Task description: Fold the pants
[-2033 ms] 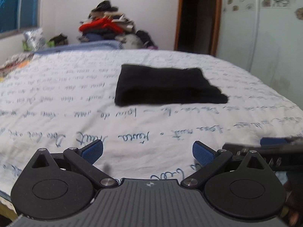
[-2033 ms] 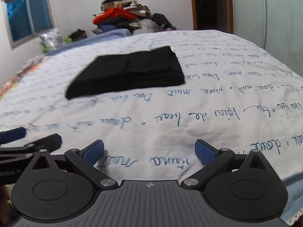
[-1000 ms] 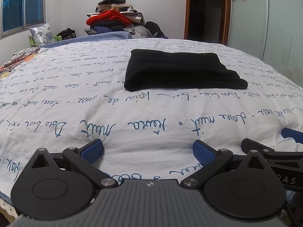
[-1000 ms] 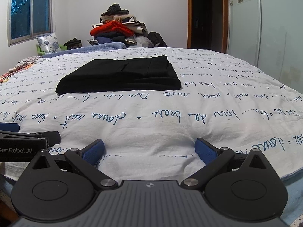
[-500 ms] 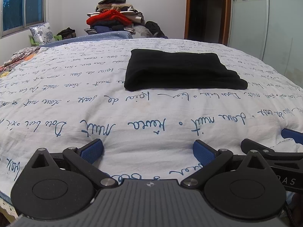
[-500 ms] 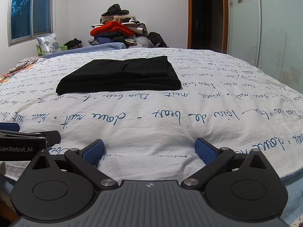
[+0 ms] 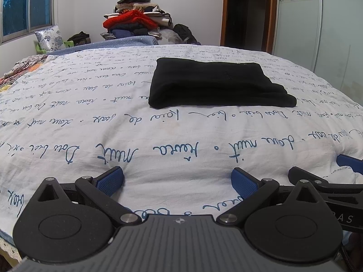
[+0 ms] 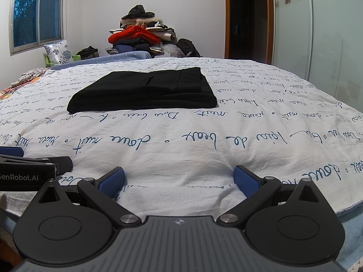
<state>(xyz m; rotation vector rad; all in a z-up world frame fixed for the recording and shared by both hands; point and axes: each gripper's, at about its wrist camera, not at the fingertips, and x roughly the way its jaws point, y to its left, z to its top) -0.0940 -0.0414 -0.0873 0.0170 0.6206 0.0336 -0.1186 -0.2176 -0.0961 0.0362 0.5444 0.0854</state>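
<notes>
Left gripper [image 7: 178, 182]: blue-padded jaws spread wide, empty, at near edge of white script-printed bedsheet [image 7: 90, 117]. Black folded fabric pants [image 7: 217, 88]: compact rectangle mid-sheet, well beyond both tools. Likely soft, light, limp; pinch layered edge. Right gripper [image 8: 179, 182]: spread, empty.

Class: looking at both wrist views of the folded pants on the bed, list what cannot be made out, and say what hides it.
- Pants, both views: inner layers, hidden under the top fold.
- Clothes pile, both views: single garments, too small and overlapping.
- Right gripper, left view: only one side shows, cut by the right edge.
- Doorway: room beyond, too dark.
</notes>
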